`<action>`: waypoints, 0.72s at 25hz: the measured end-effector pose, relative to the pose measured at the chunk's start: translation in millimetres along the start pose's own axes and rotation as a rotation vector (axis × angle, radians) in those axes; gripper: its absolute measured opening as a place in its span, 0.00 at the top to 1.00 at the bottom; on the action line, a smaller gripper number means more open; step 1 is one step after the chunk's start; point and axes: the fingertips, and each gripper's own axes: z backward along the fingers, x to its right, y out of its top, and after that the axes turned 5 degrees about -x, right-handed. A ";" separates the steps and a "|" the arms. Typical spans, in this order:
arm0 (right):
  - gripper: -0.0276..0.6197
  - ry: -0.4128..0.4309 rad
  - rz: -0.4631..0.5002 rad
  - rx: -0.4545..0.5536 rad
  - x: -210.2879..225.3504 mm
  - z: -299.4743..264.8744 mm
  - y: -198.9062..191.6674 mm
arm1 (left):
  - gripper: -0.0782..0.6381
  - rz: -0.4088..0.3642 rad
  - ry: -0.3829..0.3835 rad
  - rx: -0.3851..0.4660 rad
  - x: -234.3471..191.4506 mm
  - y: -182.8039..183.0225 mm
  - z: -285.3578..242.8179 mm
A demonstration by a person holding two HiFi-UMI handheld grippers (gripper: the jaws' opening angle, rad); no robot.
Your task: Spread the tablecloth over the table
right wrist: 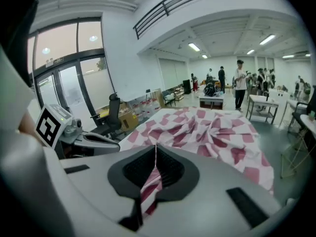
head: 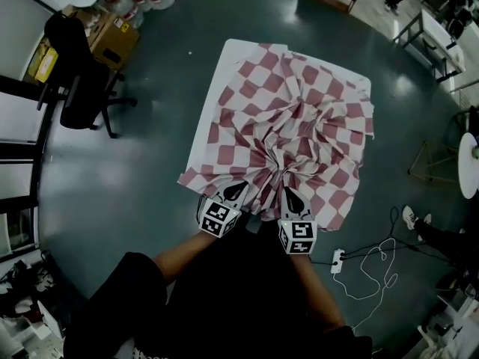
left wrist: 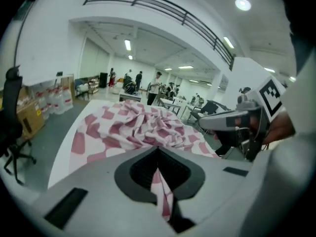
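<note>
Both tools are clamped on fabric: the left tool (head: pixel 236 191) pinches a fold of the cloth (head: pixel 299 126) between its jaws, and the right tool (head: pixel 293 199) pinches another fold close beside it. Each gripper view shows a checked strip running through the closed jaws. The two tools sit side by side at the near edge of the surface (head: pixel 215 88), pointing away from the person and somewhat downward. The cloth lies ahead of them over most of the surface. It is heavily creased, with ridges running from a bunched centre toward the pinched edge. A strip of the surface along the left side is bare, and a little shows at the far right corner. Judgement: the step in hand is the pulling-out of the near edge, with spreading only partly achieved. The next move appears to call for drawing the two grips apart along that edge to flatten the gathers, then shifting the cloth leftward to cover the bare strip.
</note>
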 end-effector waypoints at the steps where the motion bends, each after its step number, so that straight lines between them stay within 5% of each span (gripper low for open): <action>1: 0.93 0.028 0.000 -0.027 -7.6 -13.5 -6.7 | 0.88 0.038 0.012 -0.029 -7.6 -12.2 -2.8; 6: 0.93 0.137 0.077 -0.178 -60.8 -80.6 -47.5 | 0.88 0.010 0.089 -0.149 -44.8 -65.9 -17.9; 12: 0.93 0.115 0.189 -0.344 -81.3 -135.6 -102.5 | 0.88 -0.095 0.004 -0.242 -63.4 -116.3 -39.3; 18: 0.93 0.092 0.274 -0.484 -86.5 -166.0 -138.5 | 0.88 -0.063 -0.052 -0.284 -85.6 -142.1 -45.7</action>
